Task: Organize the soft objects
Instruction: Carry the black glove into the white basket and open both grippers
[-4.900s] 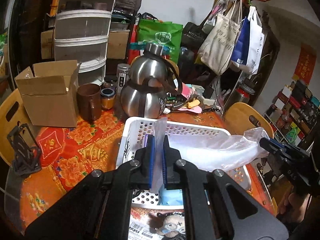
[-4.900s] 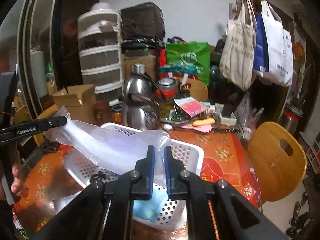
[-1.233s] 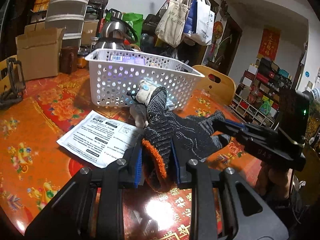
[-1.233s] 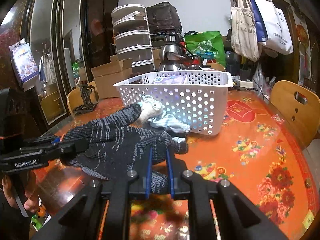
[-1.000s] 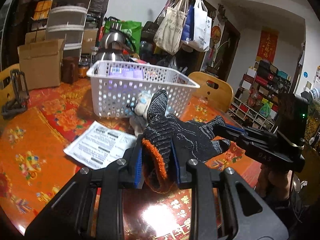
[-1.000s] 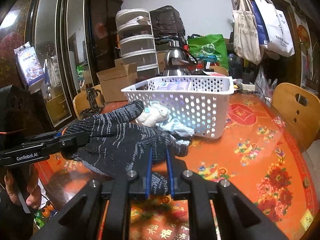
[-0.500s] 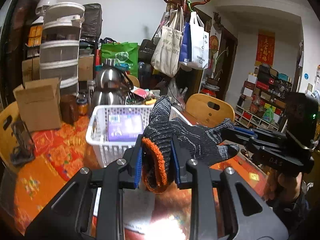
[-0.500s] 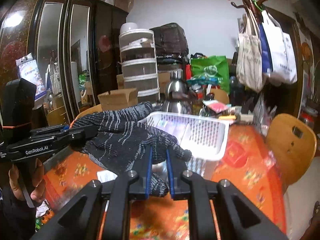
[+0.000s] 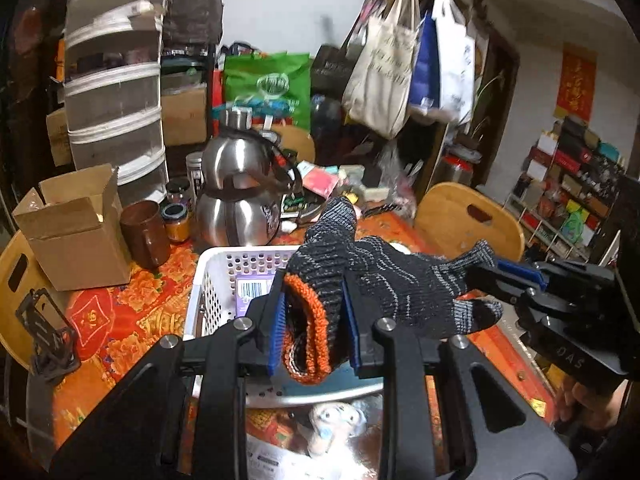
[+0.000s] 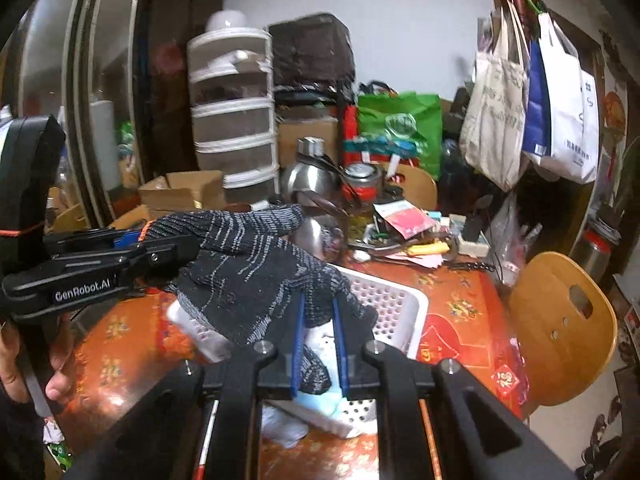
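White perforated basket (image 9: 208, 280) sat mid-table on the orange cloth, purple packet inside. Knit glove (image 9: 384, 276) hung stretched above it, over the near right part. Left gripper (image 9: 312, 332) was clamped on the orange cuff; right gripper (image 10: 318, 338) was clamped on a fingertip. Best to lower both ends level over the basket centre, slacken, then release together so no finger draped over the rim
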The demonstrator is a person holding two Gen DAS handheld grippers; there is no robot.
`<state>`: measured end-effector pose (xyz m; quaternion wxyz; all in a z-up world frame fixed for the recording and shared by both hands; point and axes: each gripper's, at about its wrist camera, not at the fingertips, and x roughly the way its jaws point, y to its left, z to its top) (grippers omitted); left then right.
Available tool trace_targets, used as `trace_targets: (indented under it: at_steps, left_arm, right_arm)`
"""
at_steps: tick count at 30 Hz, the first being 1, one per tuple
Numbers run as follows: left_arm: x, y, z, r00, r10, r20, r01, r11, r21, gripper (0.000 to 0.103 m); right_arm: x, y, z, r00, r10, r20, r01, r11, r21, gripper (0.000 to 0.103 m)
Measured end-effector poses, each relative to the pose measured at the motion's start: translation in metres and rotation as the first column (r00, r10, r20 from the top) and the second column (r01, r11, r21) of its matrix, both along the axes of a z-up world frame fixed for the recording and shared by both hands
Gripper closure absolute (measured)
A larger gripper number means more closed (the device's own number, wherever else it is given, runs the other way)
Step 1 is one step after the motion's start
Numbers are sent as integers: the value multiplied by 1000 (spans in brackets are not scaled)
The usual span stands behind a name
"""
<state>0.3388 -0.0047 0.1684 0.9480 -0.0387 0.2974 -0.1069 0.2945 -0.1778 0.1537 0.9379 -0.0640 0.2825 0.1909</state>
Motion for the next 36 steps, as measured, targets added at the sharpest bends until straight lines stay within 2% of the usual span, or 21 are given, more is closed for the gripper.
trace_targets:
  at_steps: [5, 8, 9, 10, 11, 12, 13, 14, 15, 16, 18, 25, 29, 32, 36]
  left_arm:
    - [45, -14, -23, 999, 7, -50, -3, 998, 69, 80]
    - [59, -13, -45, 997, 23, -70, -18, 997, 75, 78]
    - [64, -13, -51, 996, 27, -79, -22, 997, 72, 71]
    - [66, -11, -60, 995, 35, -88, -28, 996, 79, 53]
    - [67, -10, -66, 995, 43, -93, -34, 995, 90, 40]
    - [72, -9, -76, 992, 68, -104, -55, 991, 123, 19]
    - [73, -5, -84, 991, 87, -102, -72, 987, 141, 15]
    - [71, -2, -88, 991, 91, -96, -77, 987, 140, 15]
    - [66, 2, -94, 992, 84, -92, -72, 989, 127, 15]
    - [62, 7, -100, 992, 77, -95, -66, 991, 114, 15]
    - [50, 13, -111, 992, 89, -94, -79, 991, 109, 15]
    - [-10, 17, -146, 991, 87, -101, -77, 992, 99, 15]
    - [-47, 14, -170, 991, 85, -102, -75, 993, 91, 15]
    - [-65, 10, -193, 989, 69, -127, -63, 996, 56, 15]
    - [-65, 7, -216, 985, 72, -160, -67, 997, 37, 15]
  right_arm:
    - [34, -1, -20, 998, -28, -49, 27, 999, -19, 91]
    - [43, -2, -34, 997, -31, -67, 30, 999, -14, 91]
    - [44, -2, -39, 997, -30, -73, 29, 1000, -8, 91]
    - [46, -2, -46, 996, -29, -81, 28, 1000, -6, 91]
    - [50, -2, -54, 995, -33, -99, 32, 999, -11, 90]
    - [53, -3, -61, 992, -38, -121, 36, 999, -17, 85]
    - [57, -5, -72, 986, -55, -156, 52, 998, -24, 79]
    - [57, -8, -77, 984, -68, -165, 64, 998, -25, 77]
    - [56, -11, -81, 983, -73, -167, 69, 997, -27, 67]
    - [51, -15, -86, 983, -78, -165, 75, 997, -28, 51]
    - [42, -24, -91, 984, -94, -151, 92, 996, -20, 40]
    - [-18, -56, -109, 986, -74, -147, 89, 991, 98, 40]
    - [-48, -59, -138, 981, -46, -190, 73, 988, 135, 36]
    - [-57, -45, -167, 972, -21, -235, 45, 994, 97, 35]
    - [-45, -24, -195, 957, 1, -291, 18, 998, 63, 35]
